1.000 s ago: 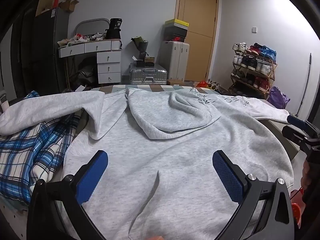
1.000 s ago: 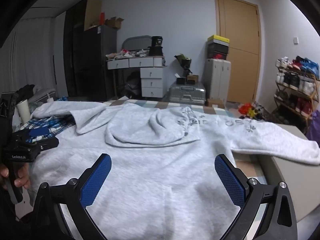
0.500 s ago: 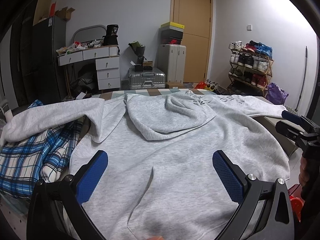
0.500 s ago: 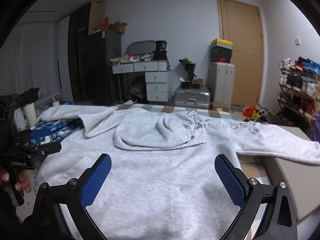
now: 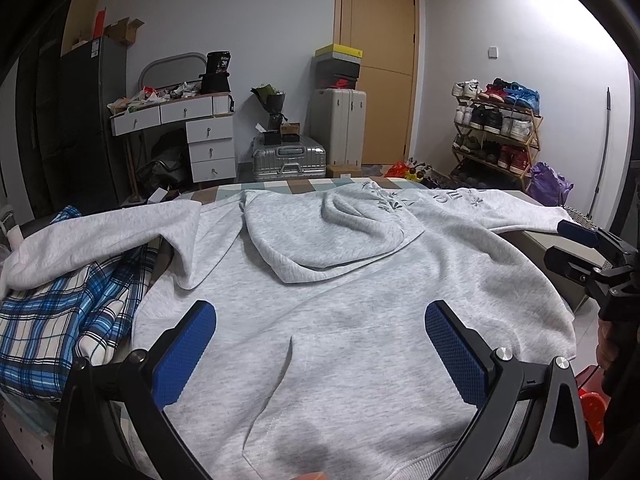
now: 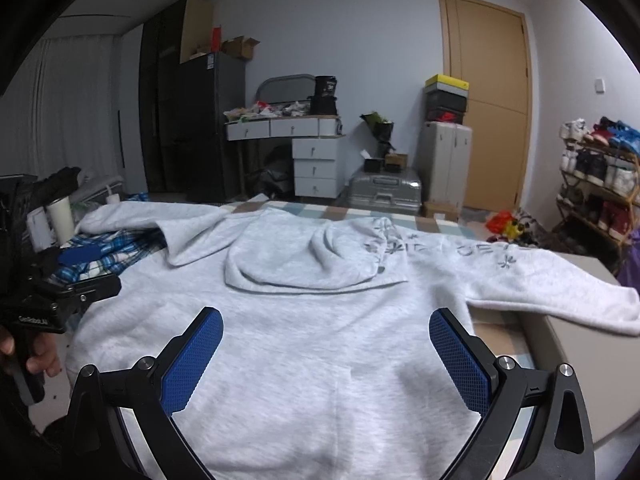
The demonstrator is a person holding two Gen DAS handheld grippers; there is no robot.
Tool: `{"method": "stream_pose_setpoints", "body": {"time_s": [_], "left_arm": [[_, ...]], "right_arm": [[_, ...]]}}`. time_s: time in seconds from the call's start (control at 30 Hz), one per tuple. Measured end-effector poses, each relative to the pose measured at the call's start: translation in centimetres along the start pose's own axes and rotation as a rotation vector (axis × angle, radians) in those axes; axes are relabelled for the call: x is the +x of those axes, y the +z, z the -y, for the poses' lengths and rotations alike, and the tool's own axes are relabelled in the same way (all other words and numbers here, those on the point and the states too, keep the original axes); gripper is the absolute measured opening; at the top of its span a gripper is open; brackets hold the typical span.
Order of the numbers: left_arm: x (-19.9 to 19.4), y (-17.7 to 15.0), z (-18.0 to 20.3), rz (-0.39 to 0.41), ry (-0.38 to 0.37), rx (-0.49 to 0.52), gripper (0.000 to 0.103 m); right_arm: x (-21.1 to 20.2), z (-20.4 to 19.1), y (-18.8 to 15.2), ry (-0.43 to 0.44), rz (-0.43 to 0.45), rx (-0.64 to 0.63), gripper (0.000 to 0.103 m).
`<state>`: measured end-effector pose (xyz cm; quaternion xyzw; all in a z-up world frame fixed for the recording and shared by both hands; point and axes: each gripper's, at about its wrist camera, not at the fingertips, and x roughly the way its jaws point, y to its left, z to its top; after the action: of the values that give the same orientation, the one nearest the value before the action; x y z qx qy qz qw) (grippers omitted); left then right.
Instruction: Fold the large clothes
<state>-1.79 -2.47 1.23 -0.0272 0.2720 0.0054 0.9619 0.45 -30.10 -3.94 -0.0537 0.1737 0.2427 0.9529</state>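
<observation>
Both the left gripper point(image 5: 320, 344) and right gripper point(image 6: 326, 350) gape wide, empty, above the grey hoodie point(image 5: 340, 288)

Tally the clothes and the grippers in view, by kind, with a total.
Grey hoodie: 1
Blue plaid garment: 1
Two-finger grippers, both open: 2, the left gripper and the right gripper
Total: 4

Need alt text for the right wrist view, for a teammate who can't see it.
A grey hoodie lies spread flat on the bed, hood folded down onto it, one sleeve draped off to the right. The right tool hovers open above its lower part, holding nothing. The left tool, in a hand, sits at the left edge near a blue plaid garment.
</observation>
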Motion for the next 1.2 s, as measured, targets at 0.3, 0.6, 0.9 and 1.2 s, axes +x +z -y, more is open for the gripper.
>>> {"method": "stream_pose_setpoints", "body": {"time_s": [0.3, 0.6, 0.9, 1.2], "left_arm": [[0.4, -0.1, 0.4, -0.014, 0.002, 0.010, 0.102], [0.5, -0.2, 0.4, -0.022, 0.000, 0.006, 0.102], [0.7, -0.3, 0.3, -0.026, -0.001, 0.000, 0.102], [1.1, -0.5, -0.3, -0.033, 0.000, -0.005, 0.102]], "right_arm": [[0.2, 0.2, 0.0, -0.003, -0.012, 0.002, 0.103], [0.4, 0.2, -0.1, -0.004, -0.022, 0.002, 0.103], [0.8, 0.4, -0.3, -0.006, -0.032, 0.010, 0.103], [1.5, 0.9, -0.7, -0.014, -0.052, 0.010, 0.103]]}}
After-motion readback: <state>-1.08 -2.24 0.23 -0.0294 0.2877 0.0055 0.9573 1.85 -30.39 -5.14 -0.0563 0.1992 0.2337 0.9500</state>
